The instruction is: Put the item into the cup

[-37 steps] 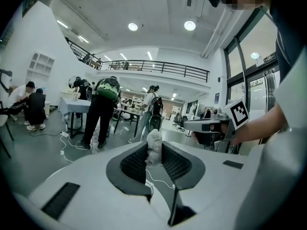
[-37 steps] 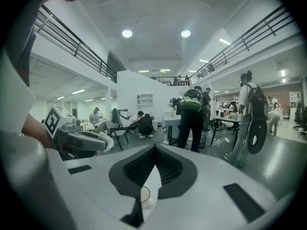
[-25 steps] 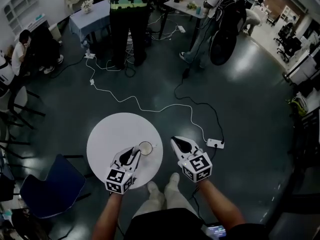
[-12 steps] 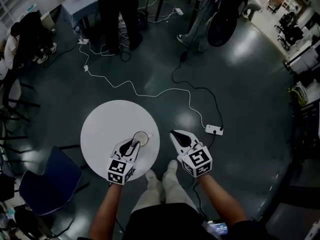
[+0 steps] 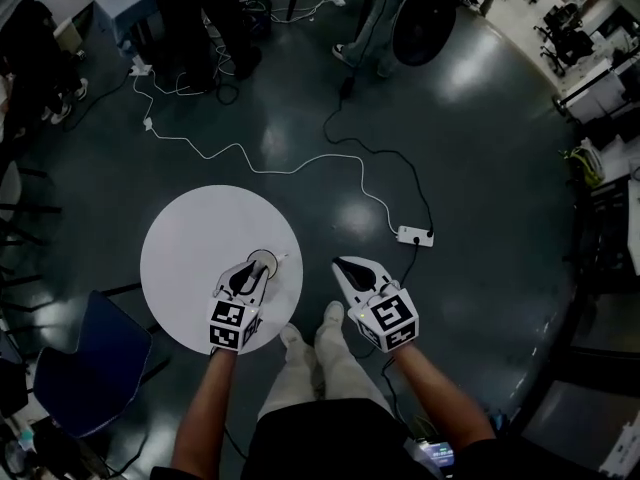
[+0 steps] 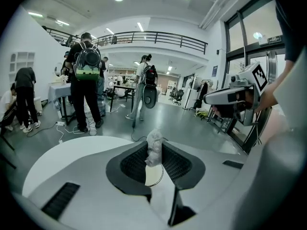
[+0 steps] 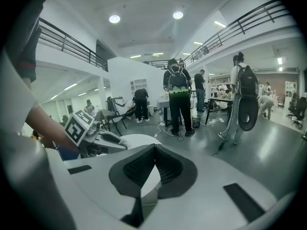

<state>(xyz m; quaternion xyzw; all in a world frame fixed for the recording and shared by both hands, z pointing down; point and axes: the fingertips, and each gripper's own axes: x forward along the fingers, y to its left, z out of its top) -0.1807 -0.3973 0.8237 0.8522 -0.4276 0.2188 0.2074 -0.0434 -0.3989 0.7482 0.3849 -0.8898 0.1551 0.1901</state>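
In the head view, the round white table [image 5: 190,258] and the cup [image 5: 262,262] on it lay further up and left in the frame than a second before. The standing people had slid mostly off the top edge. The left gripper [image 5: 250,272] kept its tips just beside the cup's near rim. The right gripper [image 5: 352,271] stayed off the table, over the dark floor [image 5: 480,168] by the person's shoes [image 5: 310,333].

In the left gripper view, the jaws were clamped on a crumpled pale item [image 6: 154,145], with the cup's rim showing directly below it.

In the right gripper view, the jaws met at their tips with nothing between them.
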